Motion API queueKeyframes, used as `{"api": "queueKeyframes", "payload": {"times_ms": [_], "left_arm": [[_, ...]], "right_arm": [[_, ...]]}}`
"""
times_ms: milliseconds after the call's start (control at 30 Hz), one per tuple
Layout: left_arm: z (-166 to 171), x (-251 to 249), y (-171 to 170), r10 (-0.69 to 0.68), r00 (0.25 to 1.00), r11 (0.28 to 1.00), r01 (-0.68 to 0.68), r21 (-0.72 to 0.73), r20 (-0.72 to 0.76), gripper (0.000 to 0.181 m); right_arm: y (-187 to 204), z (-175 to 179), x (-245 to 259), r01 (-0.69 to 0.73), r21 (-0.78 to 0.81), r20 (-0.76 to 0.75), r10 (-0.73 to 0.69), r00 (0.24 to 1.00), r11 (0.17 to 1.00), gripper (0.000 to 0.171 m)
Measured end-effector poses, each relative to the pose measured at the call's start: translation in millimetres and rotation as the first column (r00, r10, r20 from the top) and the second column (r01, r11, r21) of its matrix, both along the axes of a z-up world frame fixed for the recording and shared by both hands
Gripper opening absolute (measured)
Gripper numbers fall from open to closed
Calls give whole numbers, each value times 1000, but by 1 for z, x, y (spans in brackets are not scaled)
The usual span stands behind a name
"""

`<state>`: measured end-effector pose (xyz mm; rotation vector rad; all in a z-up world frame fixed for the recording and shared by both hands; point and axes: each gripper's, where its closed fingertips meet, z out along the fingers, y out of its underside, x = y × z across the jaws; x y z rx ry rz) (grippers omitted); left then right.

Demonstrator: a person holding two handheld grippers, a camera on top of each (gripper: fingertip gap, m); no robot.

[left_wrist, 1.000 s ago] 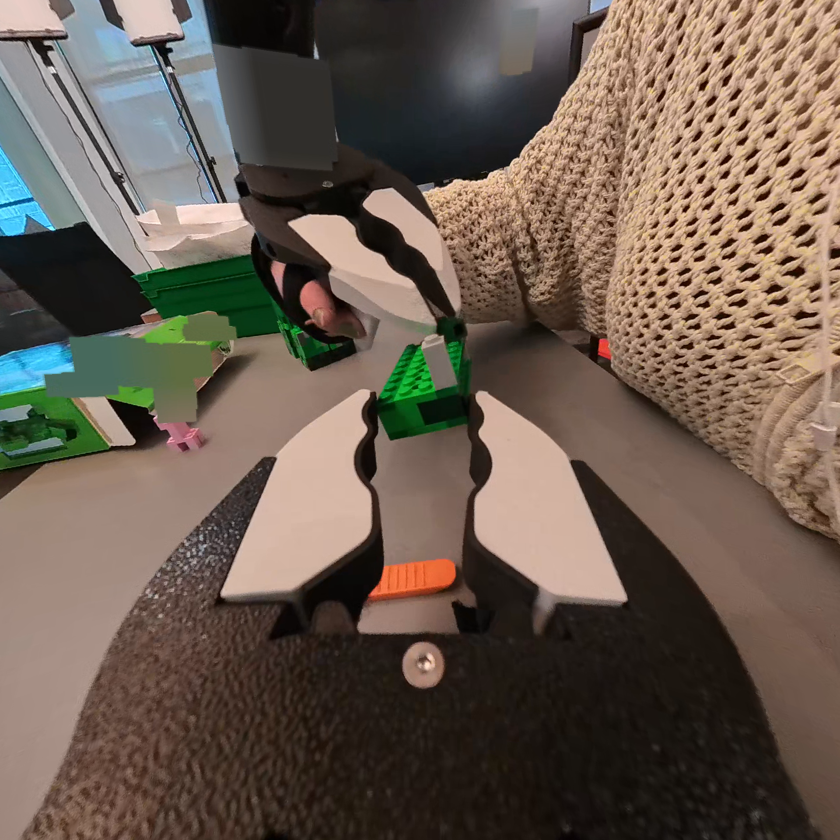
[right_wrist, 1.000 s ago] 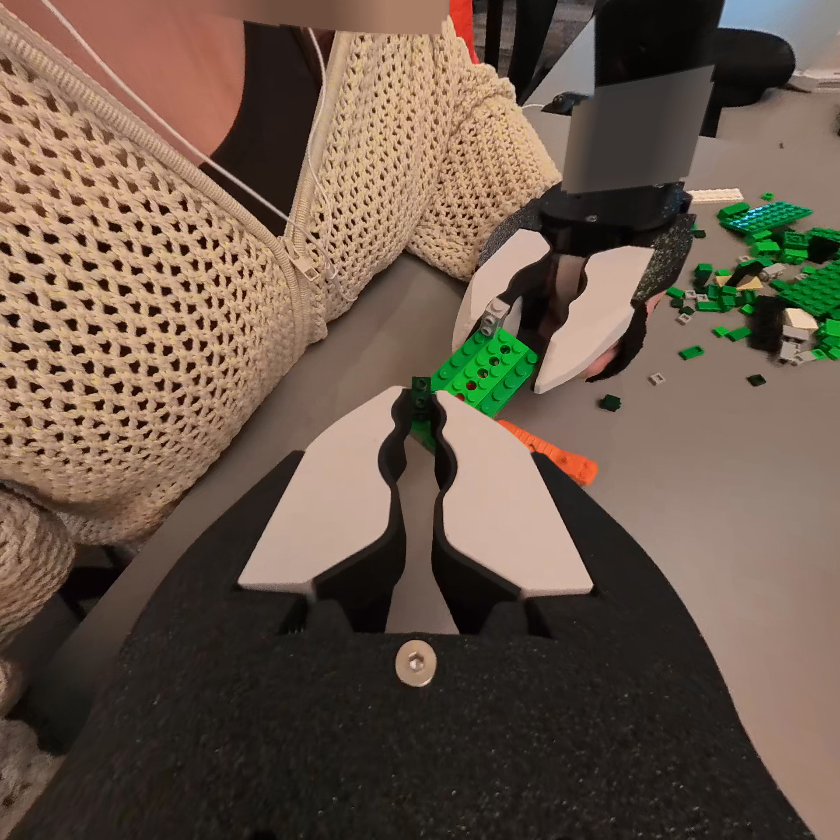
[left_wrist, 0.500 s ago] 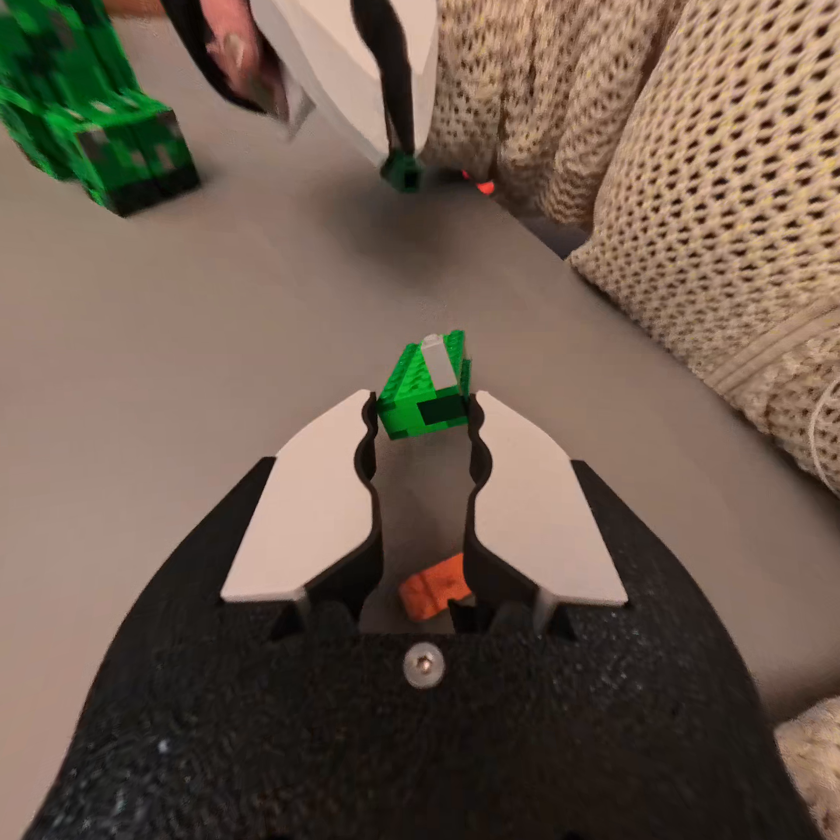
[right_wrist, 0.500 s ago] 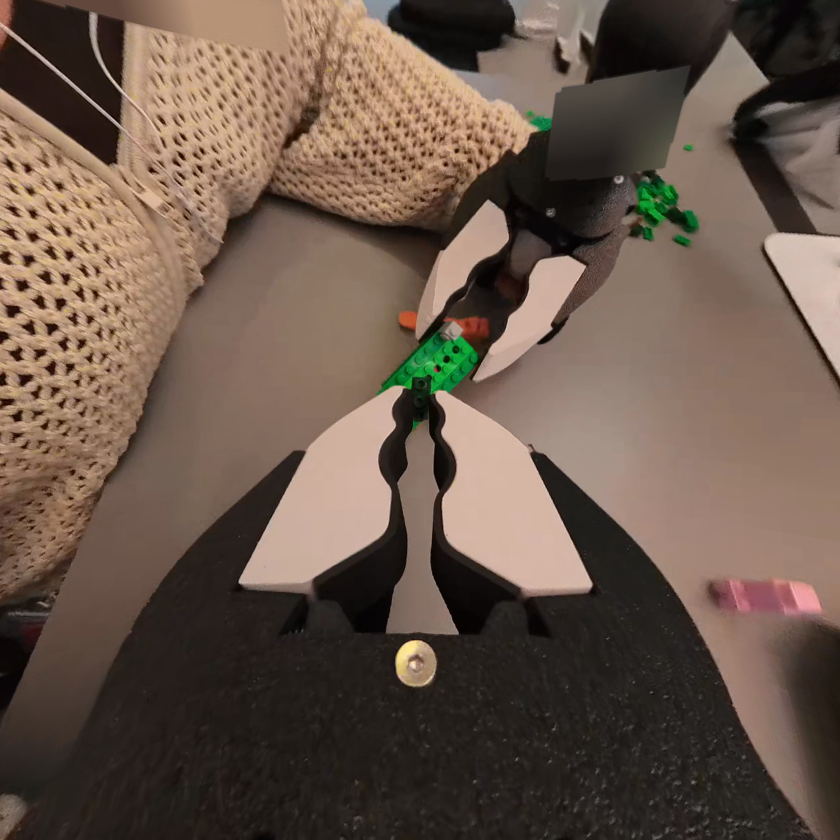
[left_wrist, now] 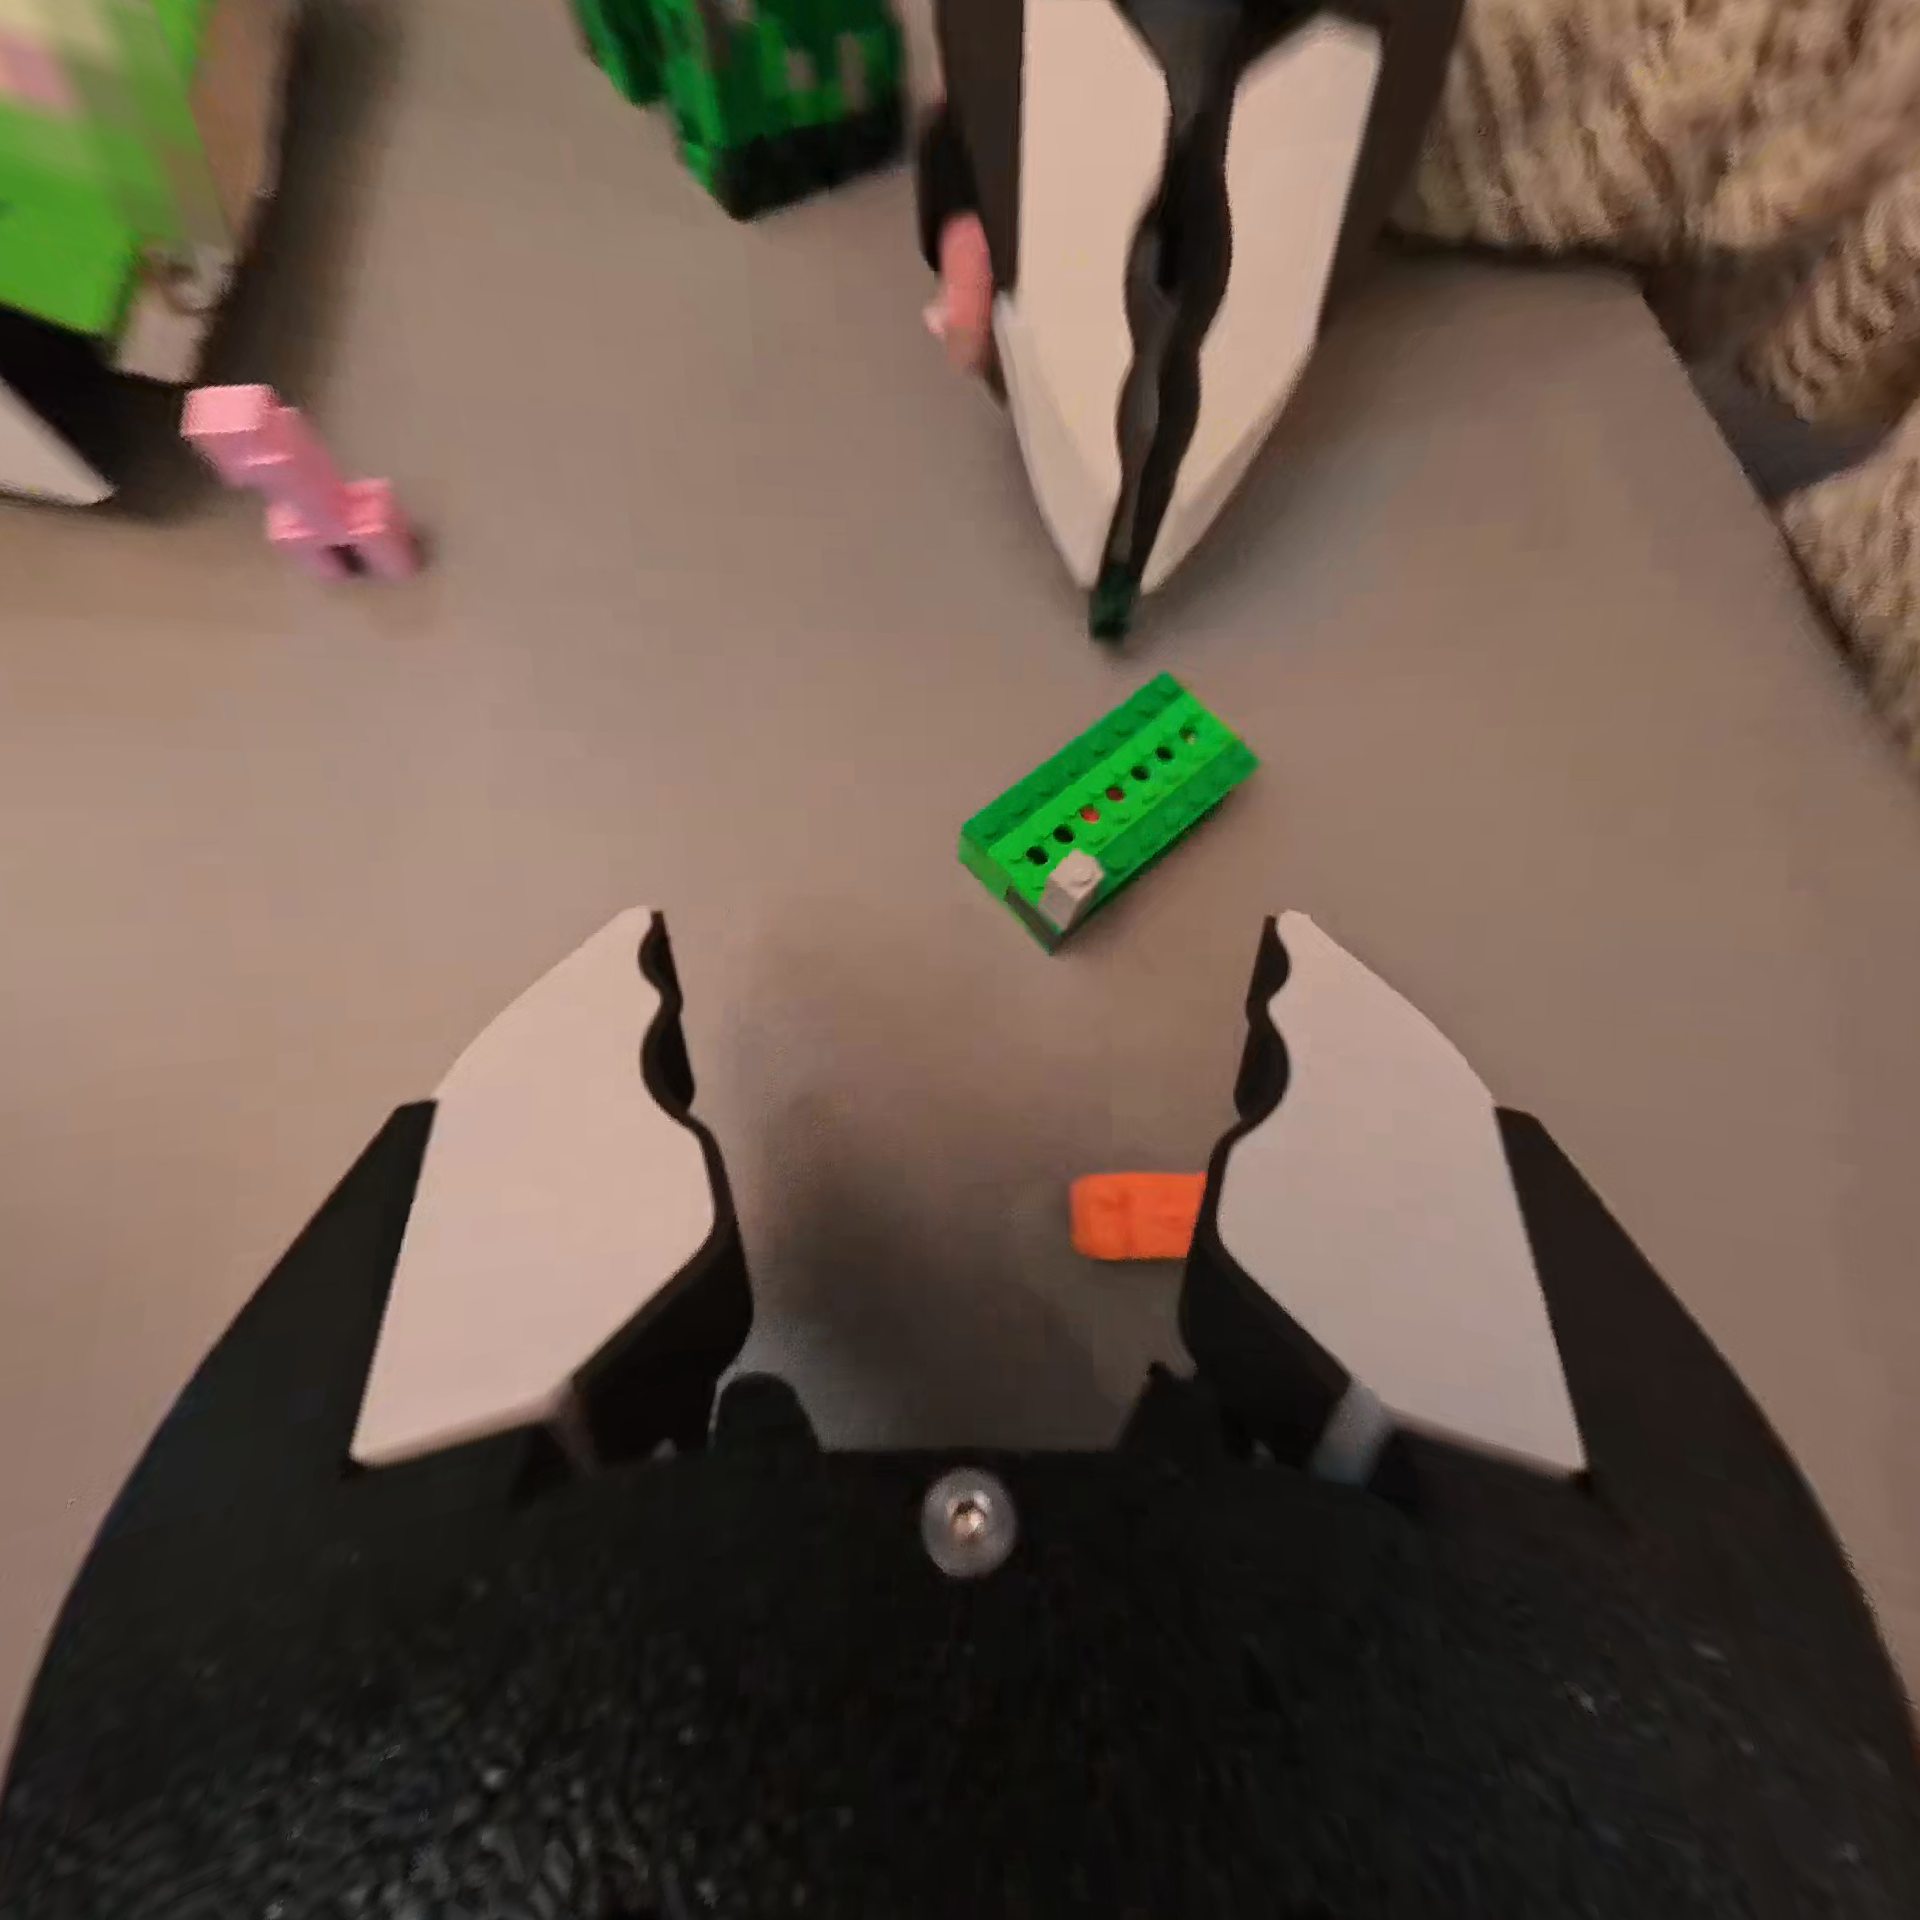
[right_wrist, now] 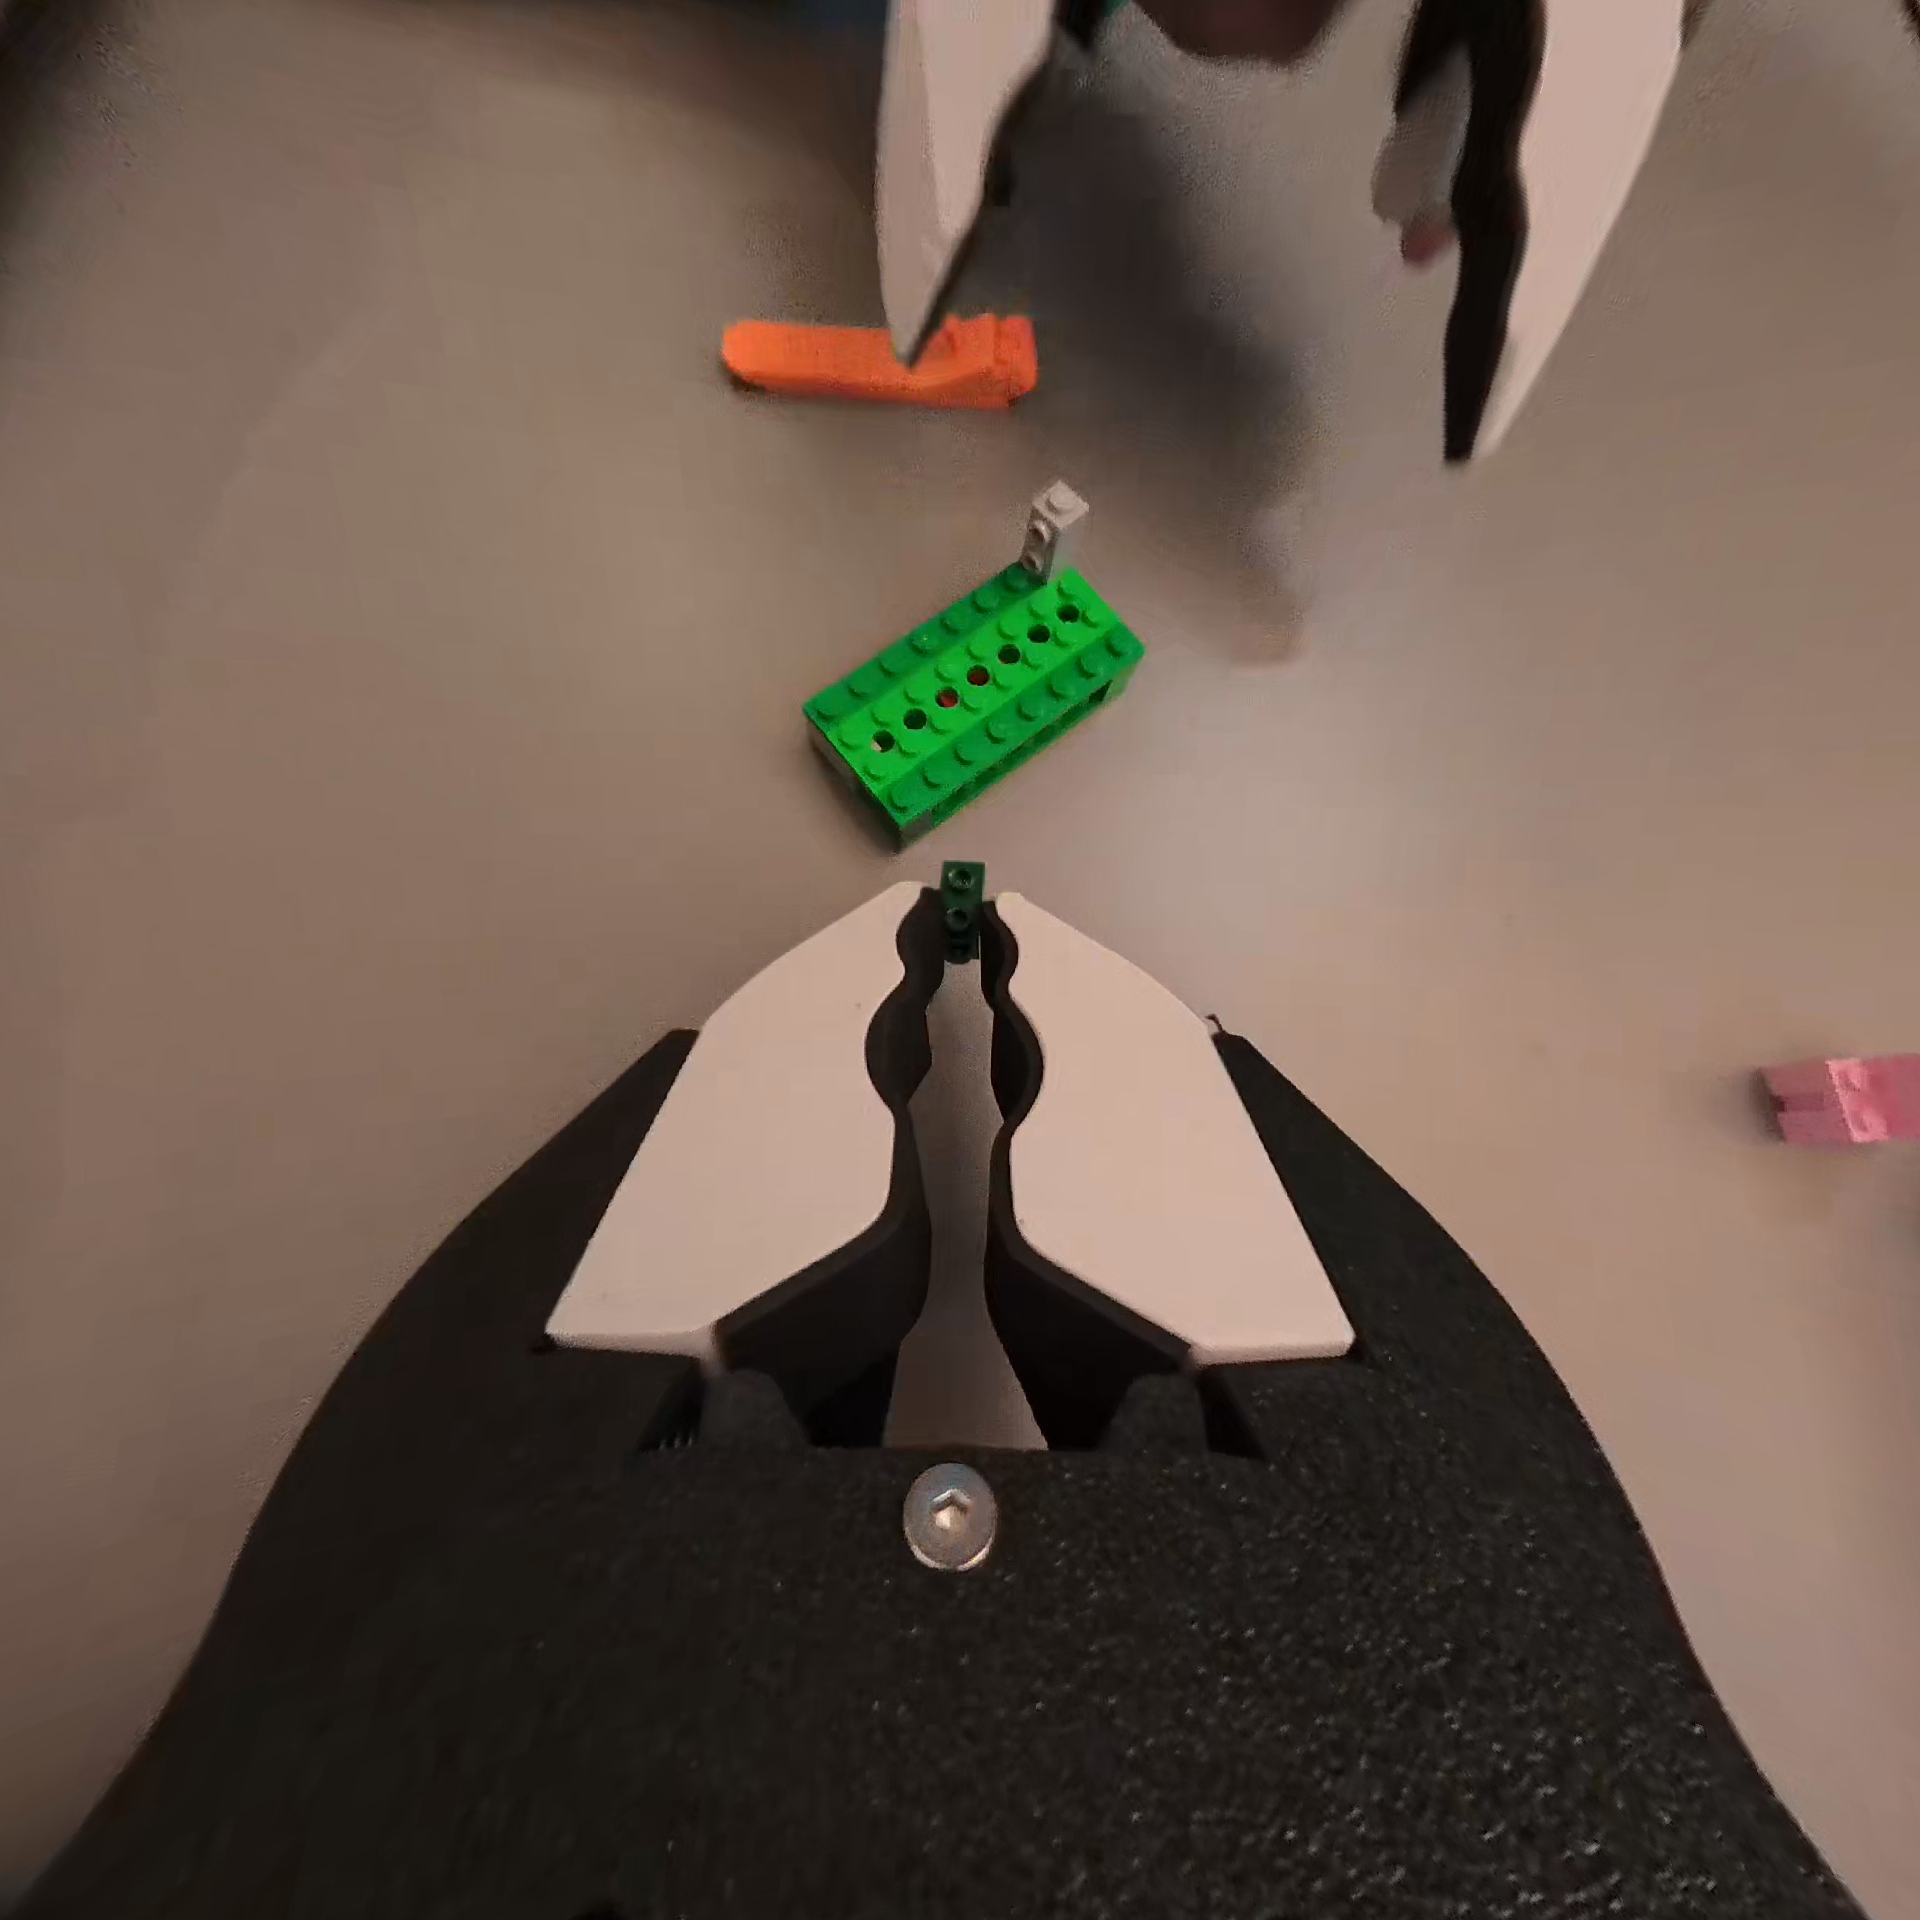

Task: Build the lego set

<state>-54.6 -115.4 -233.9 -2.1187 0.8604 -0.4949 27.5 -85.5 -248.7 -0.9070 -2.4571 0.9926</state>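
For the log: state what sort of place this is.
Probably an indoor hobby or work table: a plain grey tabletop, a green brick assembly lying on it, an orange brick separator nearby.

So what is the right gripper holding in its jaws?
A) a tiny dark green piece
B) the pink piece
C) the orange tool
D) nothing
A: the right gripper has its jaws pinched on a tiny dark green piece, while the orange tool and the pink piece lie on the table.

grey table [left_wrist: 644,665], cream knitted sleeve [left_wrist: 1683,145] at its edge
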Motion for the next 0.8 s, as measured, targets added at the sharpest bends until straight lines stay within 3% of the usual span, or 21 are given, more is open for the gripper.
{"api": "queueKeyframes", "payload": {"times_ms": [33,67,133,233,367,500,667,800], "left_arm": [[4,-2,-2,120,993,993,-120,-1,17,100],[3,-4,-6,246,969,969,-246,-26,18,101],[-5,12,-24,363,932,930,-361,-74,13,104],[-18,33,-35,439,894,897,-442,-8,-88,103],[-26,42,-23,511,847,859,-505,83,-146,101],[-34,43,-13,506,852,862,-502,62,-138,100],[-32,43,-5,479,866,878,-470,91,-143,76],[-31,44,-5,443,882,896,-432,103,-160,73]], "right_arm": [[0,-3,-2,-8,-5,8,8,1000,1000,6],[-2,-5,-4,-17,-16,13,17,1000,1000,6],[-5,-8,-6,-39,-31,20,39,999,999,6],[-16,-7,-5,-91,-85,14,93,996,992,6],[-21,-5,-4,-98,-148,-3,98,995,984,6],[-20,-9,-2,-86,-131,-10,86,996,988,6],[-12,-3,0,-77,-126,-38,72,997,989,6],[-5,14,0,-65,-110,-89,56,995,992,6]]}}
